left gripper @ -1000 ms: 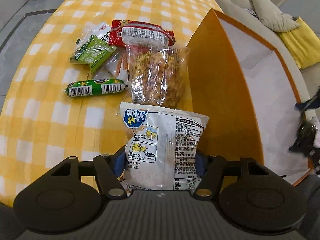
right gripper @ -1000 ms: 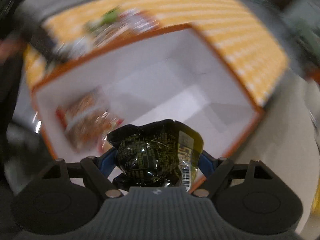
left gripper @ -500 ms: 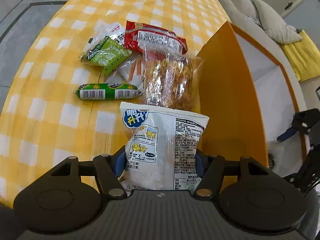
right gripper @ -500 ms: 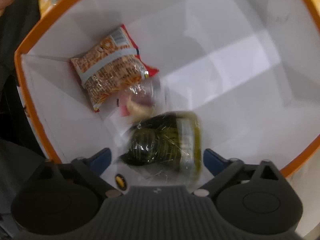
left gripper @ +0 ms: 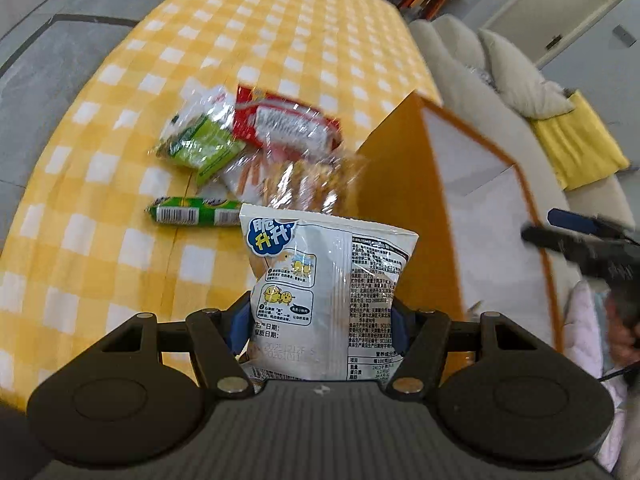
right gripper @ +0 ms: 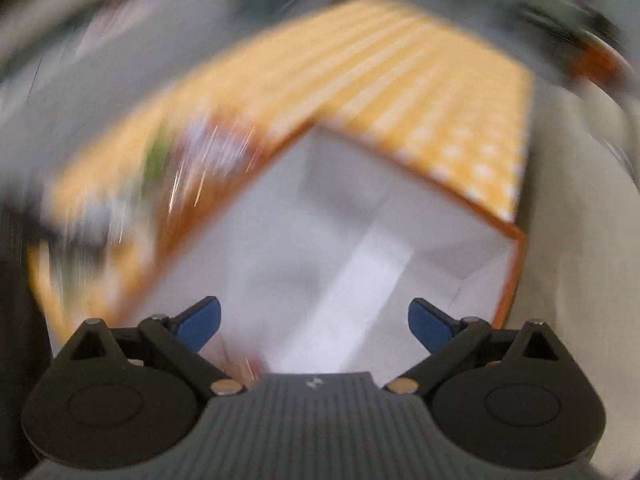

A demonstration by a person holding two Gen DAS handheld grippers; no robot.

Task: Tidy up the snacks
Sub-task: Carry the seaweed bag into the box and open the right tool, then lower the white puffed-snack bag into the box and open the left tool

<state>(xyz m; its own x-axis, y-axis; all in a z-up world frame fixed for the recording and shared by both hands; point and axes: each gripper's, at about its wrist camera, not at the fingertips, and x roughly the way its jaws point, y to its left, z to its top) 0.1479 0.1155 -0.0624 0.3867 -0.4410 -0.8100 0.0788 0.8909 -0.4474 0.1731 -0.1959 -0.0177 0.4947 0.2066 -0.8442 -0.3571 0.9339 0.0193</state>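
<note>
Over the orange box (right gripper: pixel 360 240) the right gripper (right gripper: pixel 314 320) has just been opening, its jaws now wide apart with nothing between them; the dark packet it held a second ago is gone (this view is blurred). On the bench (left gripper: pixel 100 220) five snack packs (left gripper: pixel 248 148) remain, while the left gripper (left gripper: pixel 320 320) stays clamped on one white bag (left gripper: pixel 320 272), raised beside the box.

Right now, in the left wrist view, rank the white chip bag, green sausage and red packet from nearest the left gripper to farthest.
1. White chip bag, clamped in the left gripper.
2. Green sausage, on the tablecloth, ahead and left.
3. Red packet, farther back in the pile.
</note>
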